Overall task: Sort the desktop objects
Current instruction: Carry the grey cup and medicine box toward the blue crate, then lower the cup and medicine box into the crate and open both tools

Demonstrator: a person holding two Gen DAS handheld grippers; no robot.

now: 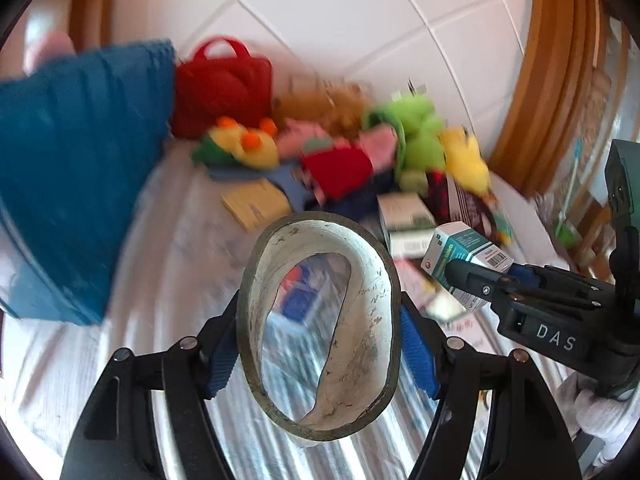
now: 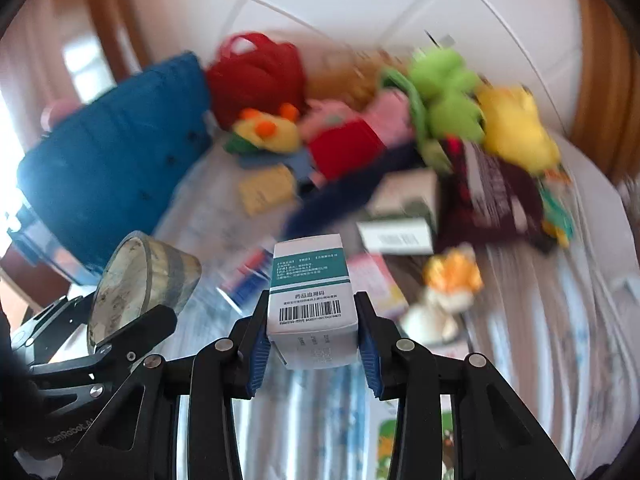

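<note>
Left gripper (image 1: pixel 320 356): jaws clenched on a tape roll (image 1: pixel 320 320), pressing its outer wall from both sides; roll held in the air over the striped surface (image 1: pixel 60 380).
Tape roll axis: bore points forward along the fingers, so the camera looks through it.
Right gripper (image 2: pixel 312 344): jaws clenched on a medicine box (image 2: pixel 310 300), blue pads against its two narrow sides.
Box long axis: runs forward, away from the camera, barcode face up.
Purpose, judged: both items lifted clear for carrying, perhaps toward the blue bin (image 2: pixel 116 152).
Background: plush toys (image 2: pixel 448 92), blurred.

Left gripper (image 1: pixel 318 354) jaws clamped on a tape roll (image 1: pixel 318 320); right gripper (image 2: pixel 314 354) jaws clamped on a box (image 2: pixel 312 300)
</note>
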